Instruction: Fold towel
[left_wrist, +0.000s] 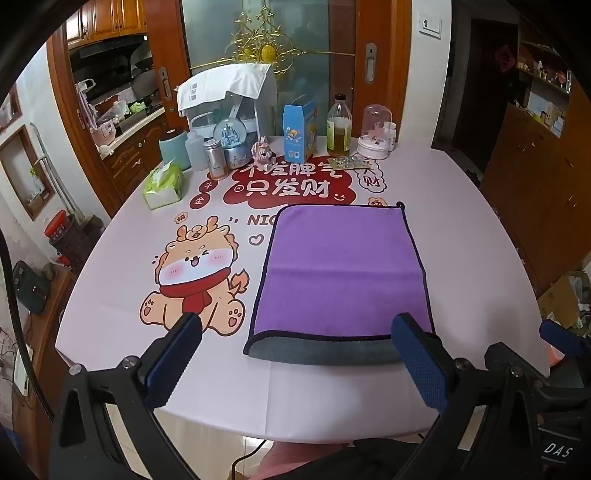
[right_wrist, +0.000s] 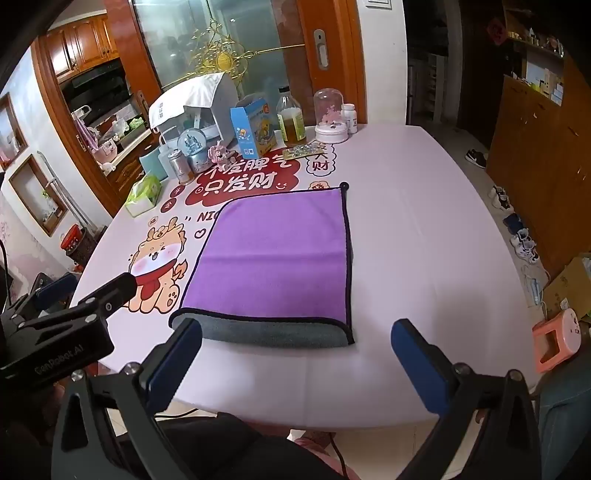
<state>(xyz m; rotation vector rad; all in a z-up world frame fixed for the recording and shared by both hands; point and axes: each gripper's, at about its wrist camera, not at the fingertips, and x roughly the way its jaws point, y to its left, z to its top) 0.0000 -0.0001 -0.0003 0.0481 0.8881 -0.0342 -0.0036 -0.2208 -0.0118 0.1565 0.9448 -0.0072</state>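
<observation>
Purple towel (left_wrist: 341, 269) flat on counter (left_wrist: 110, 332), soft, limp; pinch near corners. Left tool (left_wrist: 295, 354), right tool (right_wrist: 295, 354) wide, empty.

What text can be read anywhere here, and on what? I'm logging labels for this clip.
"只发财", large white characters on the red cloud of the tablecloth.
"NIC", cut off by the towel, on the tablecloth.
"DAS" on the right gripper's body.
"GenRobot.AI" on the left gripper's body.
The line above "只发财" is partly hidden.
Print on the blue box and the white cover is too small to read.
</observation>
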